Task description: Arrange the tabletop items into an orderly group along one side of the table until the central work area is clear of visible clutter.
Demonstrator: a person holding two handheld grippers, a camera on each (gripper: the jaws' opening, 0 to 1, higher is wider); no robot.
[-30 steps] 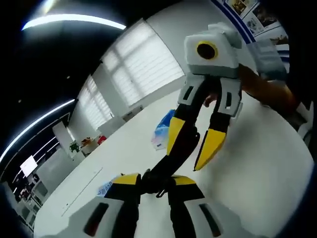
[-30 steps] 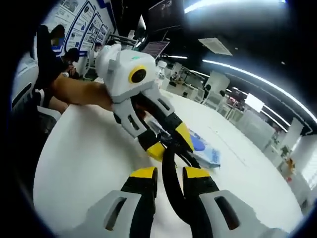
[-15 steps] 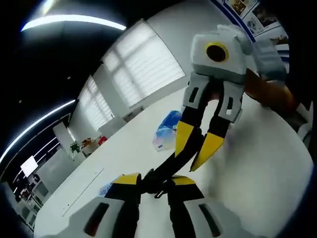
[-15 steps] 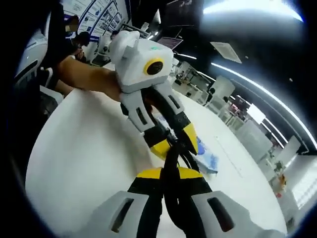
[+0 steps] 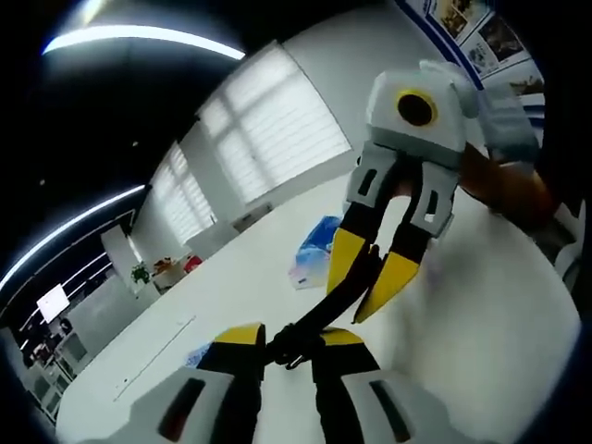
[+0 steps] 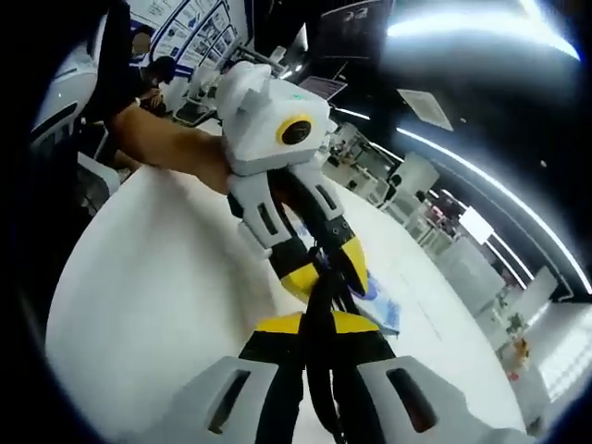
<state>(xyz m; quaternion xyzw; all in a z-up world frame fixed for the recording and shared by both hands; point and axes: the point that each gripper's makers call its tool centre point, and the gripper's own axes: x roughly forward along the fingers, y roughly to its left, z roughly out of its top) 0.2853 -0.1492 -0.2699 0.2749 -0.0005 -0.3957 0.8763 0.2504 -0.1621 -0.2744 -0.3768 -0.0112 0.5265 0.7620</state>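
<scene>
Both tools hold one black strap above white worktop, stretched between them. Left tool clamped on one end; right tool clamped on other. Blue packet lies beyond. Step, likely: carrying strap aside. Next: lower it at worktop edge, release.

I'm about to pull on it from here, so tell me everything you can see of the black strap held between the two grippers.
The black strap looks like a narrow, flexible band, matte and dark, with a thicker knotted or buckled lump by the left gripper. It hangs above the white table, spanning between the tools. The left gripper's yellow-tipped jaws are closed on that lump; the right gripper is shut on the other stretch, seen in the right gripper view as doubled strands.
</scene>
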